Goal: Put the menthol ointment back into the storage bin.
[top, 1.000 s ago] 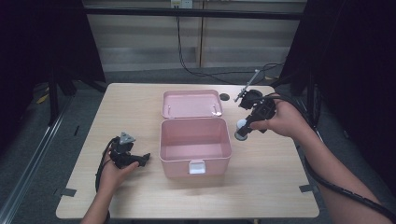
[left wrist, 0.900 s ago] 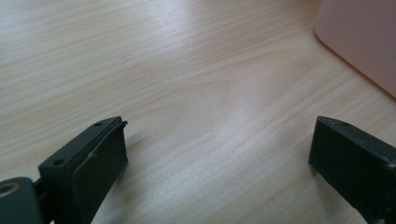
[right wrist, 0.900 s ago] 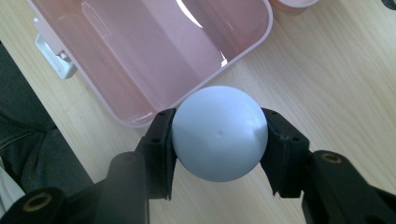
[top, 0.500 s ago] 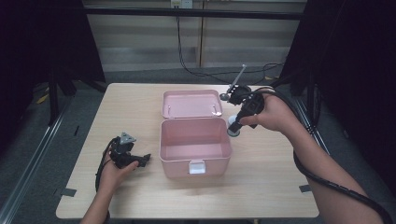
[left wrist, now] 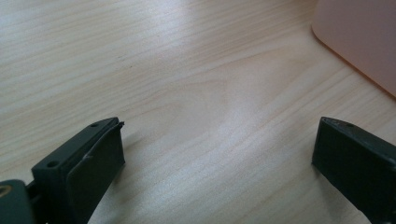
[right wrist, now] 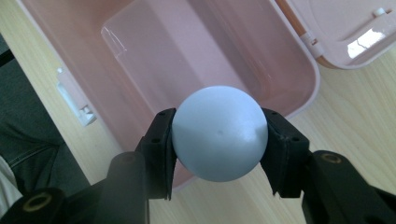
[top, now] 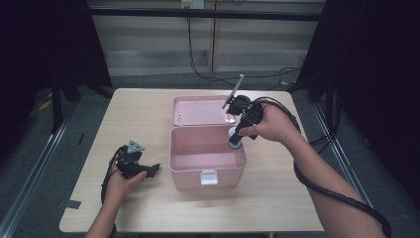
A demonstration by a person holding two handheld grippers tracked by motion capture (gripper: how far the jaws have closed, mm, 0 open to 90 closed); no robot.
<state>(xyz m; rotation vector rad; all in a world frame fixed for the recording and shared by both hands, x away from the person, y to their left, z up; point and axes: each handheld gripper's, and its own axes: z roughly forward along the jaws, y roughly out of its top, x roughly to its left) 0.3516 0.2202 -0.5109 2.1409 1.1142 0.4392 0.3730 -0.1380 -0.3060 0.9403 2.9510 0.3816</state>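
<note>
An open pink box (top: 208, 171) stands mid-table, its lid (top: 198, 110) laid flat behind it. My right gripper (top: 235, 141) is shut on a pale blue ball (top: 234, 145) and hangs over the box's right side. In the right gripper view the ball (right wrist: 219, 140) sits pressed between both pads of the right gripper (right wrist: 217, 126), with the bare inside of the box (right wrist: 84, 60) beneath it. Left of the box, my left gripper (top: 151, 170) rests on the table. The left gripper (left wrist: 219, 158) has its jaws spread wide over bare wood, and a corner of the box (left wrist: 364, 37) lies ahead.
The wooden table (top: 277, 198) has free room in front of and to both sides of the box. A white latch (top: 208, 177) sits on the box's front wall. Cables trail from both grippers, and dark floor surrounds the table.
My right hand has carried the ball leftward and a little down, from beside the box's right edge to above its inside. The left hand has kept still.
</note>
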